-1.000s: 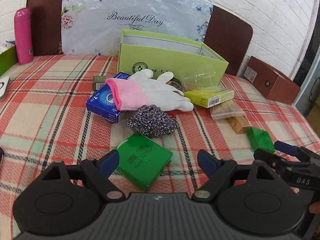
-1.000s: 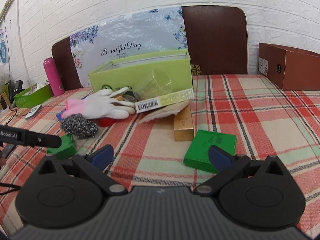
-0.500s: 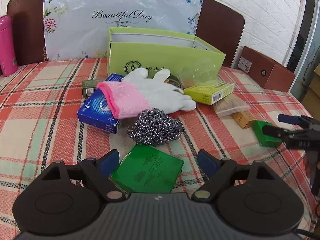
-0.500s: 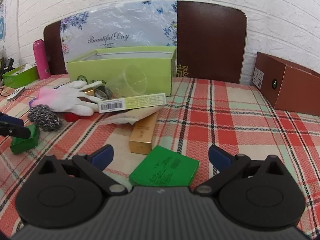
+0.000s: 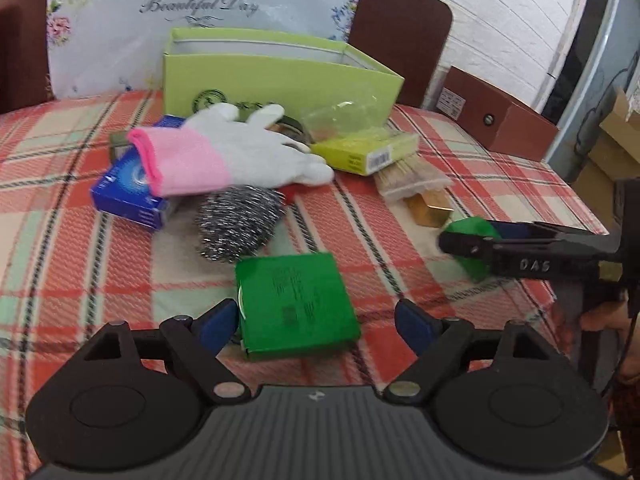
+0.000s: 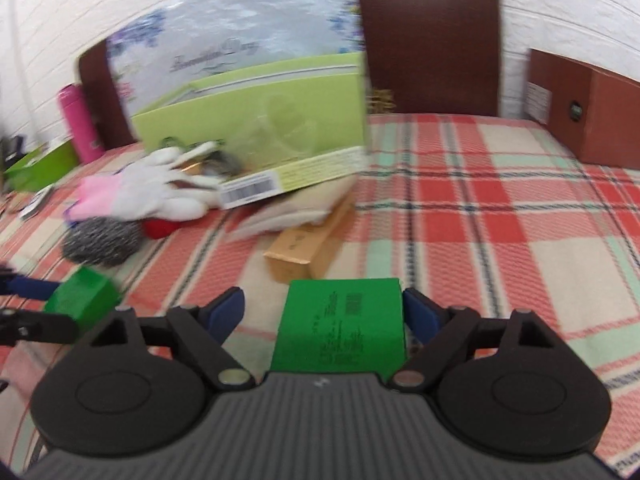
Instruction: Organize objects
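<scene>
A flat green box (image 5: 296, 308) lies on the plaid cloth between the fingers of my left gripper (image 5: 318, 320), which is open; the box sits close to the left pad with a gap on the right. A second green box (image 6: 340, 320) lies between the fingers of my right gripper (image 6: 324, 310), whose jaws are closing; its right pad is at the box's edge and the left pad stands clear. Each gripper also shows in the other view: the right gripper (image 5: 460, 236) astride its green box (image 5: 476, 270), the left gripper (image 6: 68, 306) astride its own.
An open lime-green box (image 5: 280, 76) stands at the back. In front lie a white glove with a pink cuff (image 5: 224, 156), a steel scourer (image 5: 236, 224), a blue box (image 5: 124, 192), a yellow-green carton (image 5: 364, 152), a brush (image 5: 412, 176) and a gold box (image 6: 308, 248). A brown box (image 6: 588, 108) stands far right.
Both grippers have moved forward so each green box now lies between the fingers. The right jaws have narrowed. The left view has swung slightly right.
</scene>
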`<state>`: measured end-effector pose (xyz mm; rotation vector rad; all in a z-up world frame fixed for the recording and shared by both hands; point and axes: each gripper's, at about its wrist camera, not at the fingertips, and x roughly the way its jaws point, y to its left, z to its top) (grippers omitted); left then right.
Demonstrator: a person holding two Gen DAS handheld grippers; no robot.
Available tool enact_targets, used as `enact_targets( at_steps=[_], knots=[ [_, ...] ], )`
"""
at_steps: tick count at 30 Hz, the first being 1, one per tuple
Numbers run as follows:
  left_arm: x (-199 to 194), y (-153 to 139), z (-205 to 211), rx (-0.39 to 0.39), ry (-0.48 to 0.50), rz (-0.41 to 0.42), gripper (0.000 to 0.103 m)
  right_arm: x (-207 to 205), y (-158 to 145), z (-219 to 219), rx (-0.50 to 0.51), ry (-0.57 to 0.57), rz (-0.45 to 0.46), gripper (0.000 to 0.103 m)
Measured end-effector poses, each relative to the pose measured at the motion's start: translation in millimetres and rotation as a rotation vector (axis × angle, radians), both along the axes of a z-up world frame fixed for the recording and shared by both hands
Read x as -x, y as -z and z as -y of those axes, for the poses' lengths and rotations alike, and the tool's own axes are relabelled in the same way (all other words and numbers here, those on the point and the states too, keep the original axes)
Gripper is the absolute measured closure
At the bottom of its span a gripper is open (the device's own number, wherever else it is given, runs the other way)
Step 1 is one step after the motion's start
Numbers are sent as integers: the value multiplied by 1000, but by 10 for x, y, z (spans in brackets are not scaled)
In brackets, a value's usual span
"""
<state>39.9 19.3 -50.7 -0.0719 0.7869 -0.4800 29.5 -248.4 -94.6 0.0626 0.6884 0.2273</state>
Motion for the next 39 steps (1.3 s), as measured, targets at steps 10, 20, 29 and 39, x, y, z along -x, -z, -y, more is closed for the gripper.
enact_targets(
  at_steps=[10,20,29,39],
  knots=[
    [-103,21,210,-36,-155,-41,15,516,8,-347,98,-74,4,6],
    [26,-23,291,-104,-40,-20,38,551,-29,-369,70,45,-9,42],
    [77,2,342,-144,-102,-10,35,527,-33,-392,80,53,-7,39],
    [97,-11,325,-124,-93,-17,39,501,-24,-403,75,63,-26,43]
  ],
)
